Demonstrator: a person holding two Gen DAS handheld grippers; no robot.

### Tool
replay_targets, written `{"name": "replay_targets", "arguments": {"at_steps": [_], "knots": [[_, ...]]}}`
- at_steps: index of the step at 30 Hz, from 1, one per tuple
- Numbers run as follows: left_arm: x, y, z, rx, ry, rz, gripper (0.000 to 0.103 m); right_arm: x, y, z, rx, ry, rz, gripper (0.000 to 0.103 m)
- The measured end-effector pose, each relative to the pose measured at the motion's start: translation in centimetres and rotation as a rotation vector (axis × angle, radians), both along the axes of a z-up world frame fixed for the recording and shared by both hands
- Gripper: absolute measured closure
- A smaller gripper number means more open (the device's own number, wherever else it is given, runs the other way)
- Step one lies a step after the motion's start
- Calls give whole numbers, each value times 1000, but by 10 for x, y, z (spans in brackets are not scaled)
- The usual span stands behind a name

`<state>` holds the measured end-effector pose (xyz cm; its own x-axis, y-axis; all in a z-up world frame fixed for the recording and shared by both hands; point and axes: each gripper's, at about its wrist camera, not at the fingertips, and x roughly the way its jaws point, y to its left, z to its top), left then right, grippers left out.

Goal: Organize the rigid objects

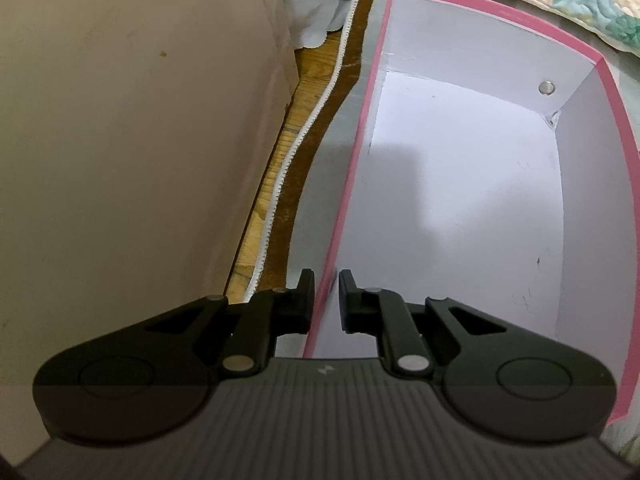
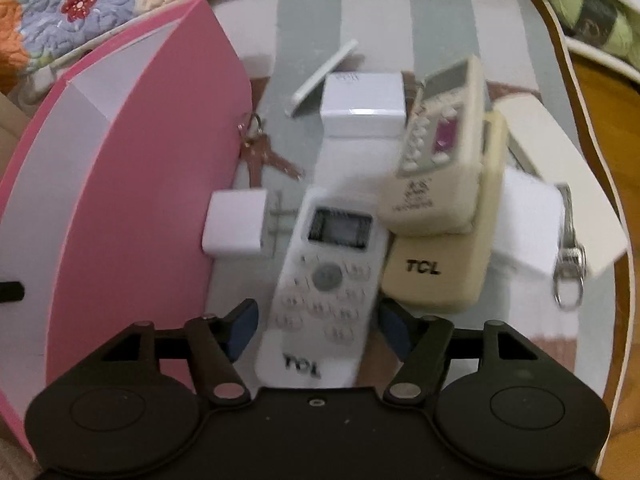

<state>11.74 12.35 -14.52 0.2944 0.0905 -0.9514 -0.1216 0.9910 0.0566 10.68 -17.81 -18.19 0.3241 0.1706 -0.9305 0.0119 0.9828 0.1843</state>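
My right gripper (image 2: 314, 326) hung with its jaws spread wide, one on each side of the white TCL remote (image 2: 324, 292), and as far as the blurred view let me judge, neither pad was pressing on it. The remote lay flat on the striped surface (image 2: 376, 12), just beside the pink box (image 2: 132, 184), its long axis running from my jaws away toward the pile, tilted a little to the right; the display end pointed away from me and the lettered end lay nearest me.

My left gripper (image 1: 326, 300) had its jaws nearly together, straddling the box's pink wall, and I could not tell whether they actually pinched it. The box looked empty inside.

What worried me was the crowding. The beige TCL remote (image 2: 440, 276) sat touching or nearly touching the white one's right edge, so my right jaw could catch on it and drag it along. A second beige remote (image 2: 436, 152) was stacked on top of that one and could slide off. Closing near the lettered end could also let the far end droop.
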Motion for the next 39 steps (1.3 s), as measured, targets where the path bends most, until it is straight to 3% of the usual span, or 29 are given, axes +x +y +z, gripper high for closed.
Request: {"name": "replay_targets", "arguments": {"at_steps": [3,7,15,20,24,31,38,39], "knots": [[-1,0,0,-4,-4,-6,91,2,5,-1,-56,-23,34,37],[0,1,-1,-6,-7,-10,91,-3,-1,2,-48,-18,47,40],[-1,-1,-1,-3,-7,-12,91,-19,3,3,-66,8,114,36],[-3,4,0,-33,-22,10,93,-14,23,0,-210,-54,186,37],[-4,6,0,-40,-24,5,94,-21,18,6,-194,-87,159,38],[-2,3,-1,-32,-10,-14,94,-41,4,64,-93,-240,104,42],[-3,1,4,-29,-47,-42,95,-54,13,127,-32,-469,104,48],[-3,2,4,-37,-46,-38,95,-57,15,137,-18,-493,111,61]]}}
